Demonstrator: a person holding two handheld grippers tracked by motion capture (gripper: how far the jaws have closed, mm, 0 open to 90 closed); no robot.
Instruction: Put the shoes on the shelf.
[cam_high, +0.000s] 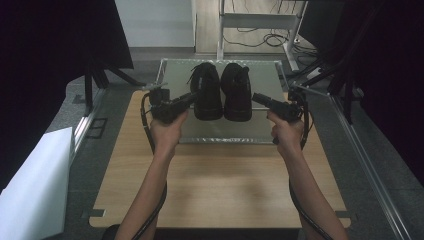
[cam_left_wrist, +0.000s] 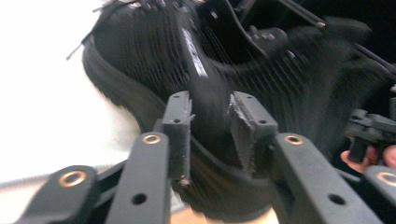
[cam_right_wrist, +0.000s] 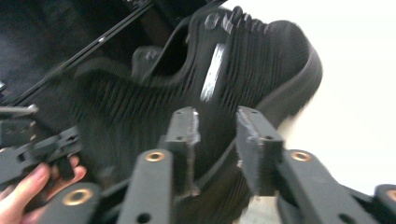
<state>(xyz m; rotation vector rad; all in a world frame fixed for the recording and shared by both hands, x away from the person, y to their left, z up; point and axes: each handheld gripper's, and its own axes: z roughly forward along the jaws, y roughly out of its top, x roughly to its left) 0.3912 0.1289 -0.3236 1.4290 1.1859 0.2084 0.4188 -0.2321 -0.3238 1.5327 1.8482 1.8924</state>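
Note:
Two black knit shoes stand side by side, heels toward me, on a shiny metal tray (cam_high: 220, 134) at the far part of the wooden table. My left gripper (cam_high: 191, 97) reaches the outer heel side of the left shoe (cam_high: 207, 92). In the left gripper view this gripper (cam_left_wrist: 210, 126) is open, and the heel of the left shoe (cam_left_wrist: 140, 56) lies in the gap between its fingers. My right gripper (cam_high: 257, 98) comes at the right shoe (cam_high: 236, 92) from the other side. It is also open (cam_right_wrist: 217, 135), its fingers framing the heel of that shoe (cam_right_wrist: 261, 65).
The bare wooden table (cam_high: 220, 185) stretches toward me in front of the tray. A white board (cam_high: 30, 185) leans at the lower left. Dark curtains and stand legs flank both sides. A metal frame (cam_high: 260, 22) and floor cables lie behind the tray.

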